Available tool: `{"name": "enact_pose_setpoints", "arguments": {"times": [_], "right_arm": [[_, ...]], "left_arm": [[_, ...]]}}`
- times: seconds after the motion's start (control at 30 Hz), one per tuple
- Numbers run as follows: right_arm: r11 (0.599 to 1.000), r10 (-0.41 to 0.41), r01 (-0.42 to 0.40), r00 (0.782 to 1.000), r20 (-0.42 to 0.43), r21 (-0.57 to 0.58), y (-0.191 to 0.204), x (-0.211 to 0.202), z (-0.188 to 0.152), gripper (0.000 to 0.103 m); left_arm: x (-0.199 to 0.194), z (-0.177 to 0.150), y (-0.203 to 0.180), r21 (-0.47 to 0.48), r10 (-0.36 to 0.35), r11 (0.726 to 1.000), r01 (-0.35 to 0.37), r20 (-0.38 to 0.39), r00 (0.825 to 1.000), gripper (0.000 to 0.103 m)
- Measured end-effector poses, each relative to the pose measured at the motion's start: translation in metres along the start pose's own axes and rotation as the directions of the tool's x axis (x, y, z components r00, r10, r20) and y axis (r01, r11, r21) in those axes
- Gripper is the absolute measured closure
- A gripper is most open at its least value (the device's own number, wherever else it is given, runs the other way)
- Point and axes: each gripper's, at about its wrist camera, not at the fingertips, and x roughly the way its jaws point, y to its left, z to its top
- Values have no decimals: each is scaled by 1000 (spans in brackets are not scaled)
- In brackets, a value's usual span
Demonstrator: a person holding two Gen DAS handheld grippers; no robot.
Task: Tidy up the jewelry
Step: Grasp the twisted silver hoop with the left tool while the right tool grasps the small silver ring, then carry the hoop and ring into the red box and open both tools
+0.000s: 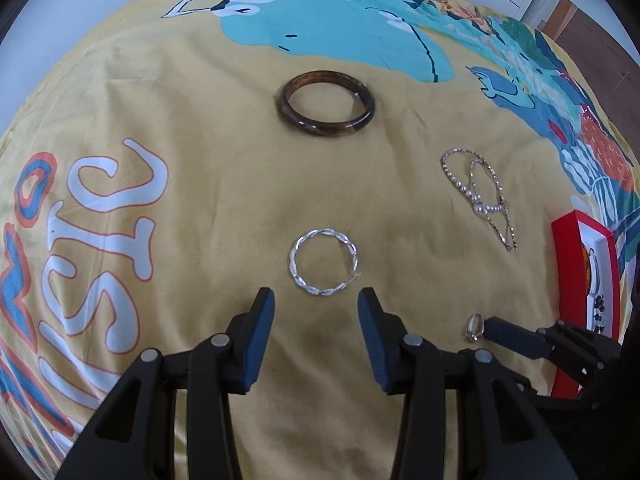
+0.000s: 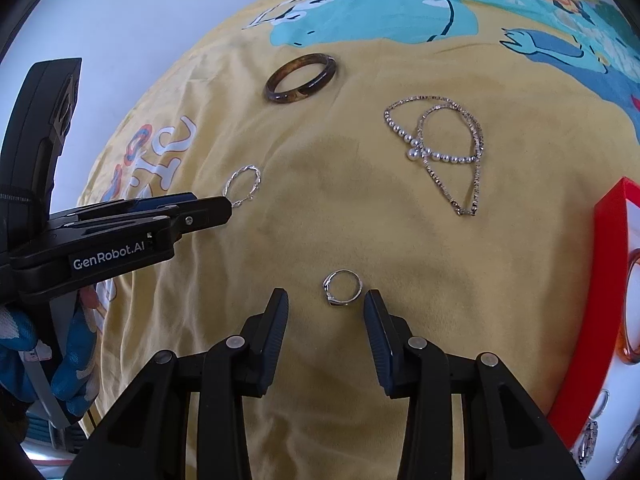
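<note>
On a yellow printed cloth (image 1: pixel 200 128) lie a brown bangle (image 1: pixel 327 103), a twisted silver hoop (image 1: pixel 323 262), a pearl and chain necklace (image 1: pixel 480 196) and a small silver ring (image 1: pixel 474 327). My left gripper (image 1: pixel 316 300) is open, its tips just short of the hoop. My right gripper (image 2: pixel 326 300) is open, with the ring (image 2: pixel 343 288) just ahead between its tips. The right wrist view also shows the bangle (image 2: pixel 301 78), the necklace (image 2: pixel 444 148), the hoop (image 2: pixel 242 185) and the left gripper (image 2: pixel 224 206) from the side.
A red jewelry box (image 1: pixel 568 312) with a white inside stands at the right edge and holds several pieces; it also shows in the right wrist view (image 2: pixel 608 264), with an orange bangle (image 2: pixel 628 312) inside. White wall and cabinets stand beyond the cloth.
</note>
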Motion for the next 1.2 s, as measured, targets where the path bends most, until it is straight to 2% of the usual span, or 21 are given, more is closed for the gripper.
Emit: {"name": "enact_pose_setpoints", "arguments": {"times": [0.53,0.93,1.2], "right_arm": [[1000,-29,29,1000,-7,9,-8,15,8,82],[1000,-13,13,1000,2,1,-9,8,7,83],[1000,3,-4,998,59,13,-13,-31,7,83]], "left_arm": [[28,11,2,-4,30,1000,-30,5,1000,62],[20,14,0,5,47,999,-47,30,998,66],[-12,16,-15,28,64,997,-66,72,995,66]]}}
